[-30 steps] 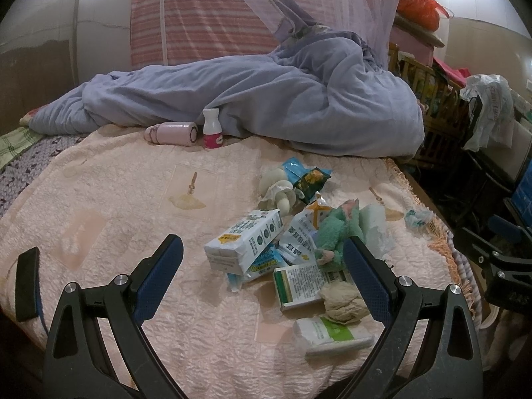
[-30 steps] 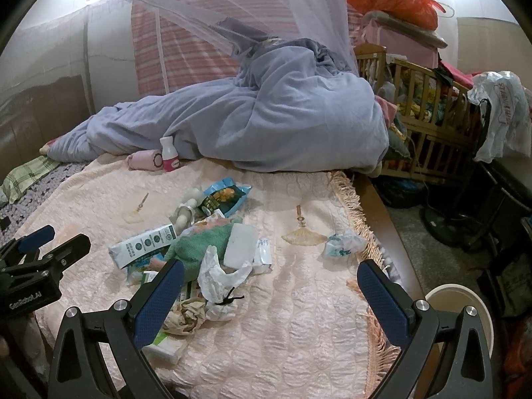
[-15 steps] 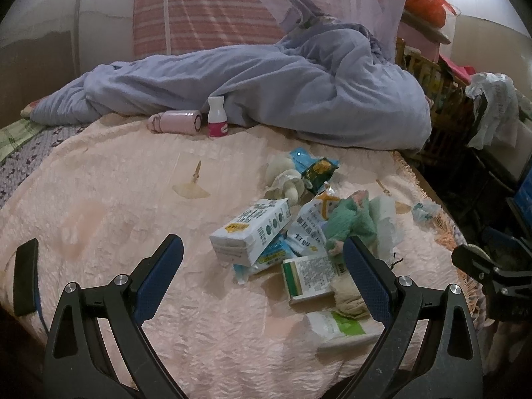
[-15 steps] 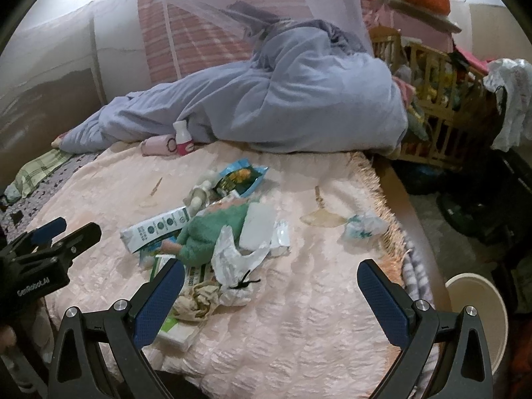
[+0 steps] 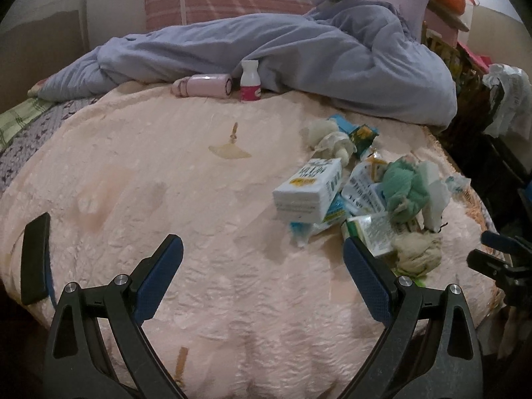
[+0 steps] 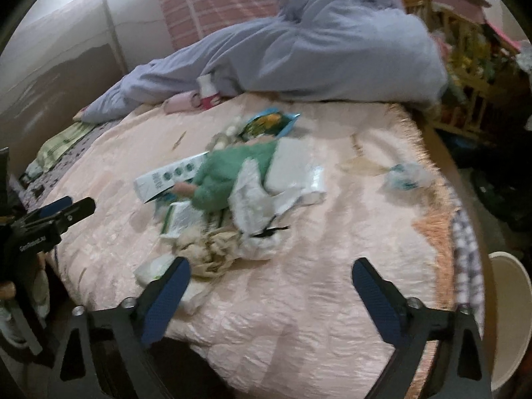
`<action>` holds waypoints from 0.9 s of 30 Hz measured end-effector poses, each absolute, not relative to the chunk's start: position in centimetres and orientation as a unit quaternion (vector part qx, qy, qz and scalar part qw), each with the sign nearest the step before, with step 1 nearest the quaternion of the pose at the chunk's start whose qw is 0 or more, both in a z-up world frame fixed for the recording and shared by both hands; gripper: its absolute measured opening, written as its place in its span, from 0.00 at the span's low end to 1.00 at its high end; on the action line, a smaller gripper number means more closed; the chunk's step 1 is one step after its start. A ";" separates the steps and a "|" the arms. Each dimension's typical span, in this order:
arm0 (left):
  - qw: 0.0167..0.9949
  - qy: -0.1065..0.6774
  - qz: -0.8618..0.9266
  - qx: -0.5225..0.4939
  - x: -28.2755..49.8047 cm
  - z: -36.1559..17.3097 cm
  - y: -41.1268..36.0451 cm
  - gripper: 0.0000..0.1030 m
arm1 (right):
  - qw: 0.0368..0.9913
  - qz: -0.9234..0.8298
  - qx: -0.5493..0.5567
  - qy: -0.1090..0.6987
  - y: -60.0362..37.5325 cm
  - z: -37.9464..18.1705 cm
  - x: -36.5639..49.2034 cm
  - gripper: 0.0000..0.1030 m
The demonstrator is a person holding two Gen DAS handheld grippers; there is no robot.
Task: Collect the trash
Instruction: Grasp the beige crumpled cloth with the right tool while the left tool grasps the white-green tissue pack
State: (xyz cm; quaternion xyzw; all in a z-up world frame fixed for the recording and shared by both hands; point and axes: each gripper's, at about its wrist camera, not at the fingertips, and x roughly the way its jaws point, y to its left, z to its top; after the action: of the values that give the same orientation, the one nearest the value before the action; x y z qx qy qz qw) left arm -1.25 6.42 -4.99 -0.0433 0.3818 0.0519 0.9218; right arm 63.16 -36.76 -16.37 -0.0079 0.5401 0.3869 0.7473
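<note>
On the pink bedspread (image 5: 166, 173), trash pile (image 6: 232, 199) lying right of centre, left gripper (image 5: 262, 266) hovering agape and empty, right gripper (image 6: 269, 286) tilting down, jaws closing on nothing, white bin (image 6: 508, 316) sitting far right.

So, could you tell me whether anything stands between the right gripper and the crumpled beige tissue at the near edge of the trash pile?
Nothing visible does. The right gripper, fingers closing with nothing between them, faces the crumpled beige tissue across bare bedspread.

Both cameras look forward and down along their jaws, from the near edge of the bed (image 5: 139, 173). The left one faces its middle; the right one sits closer, over the trash pile (image 6: 232, 199) they share.
</note>
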 end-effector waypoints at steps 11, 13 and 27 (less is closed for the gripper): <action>0.907 0.419 -0.005 -0.037 -1.7 -5.8 4.3 0.94 | 0.670 0.472 0.006 0.574 -29.6 -20.6 62.6 0.47; 0.905 0.423 -0.020 -0.033 -1.6 -6.0 3.6 0.94 | 0.664 0.473 0.005 0.579 -29.0 -21.5 62.7 0.40; 0.872 0.470 -0.132 -0.032 1.1 -8.9 -2.7 0.93 | 0.707 0.432 0.066 0.556 -39.0 -19.2 62.9 0.22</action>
State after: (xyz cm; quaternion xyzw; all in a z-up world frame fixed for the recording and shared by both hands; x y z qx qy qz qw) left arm 1.13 -2.69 -8.86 -0.0323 0.4703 -0.1318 0.8720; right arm 62.91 -38.98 -19.21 0.0661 0.5556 0.4321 0.7072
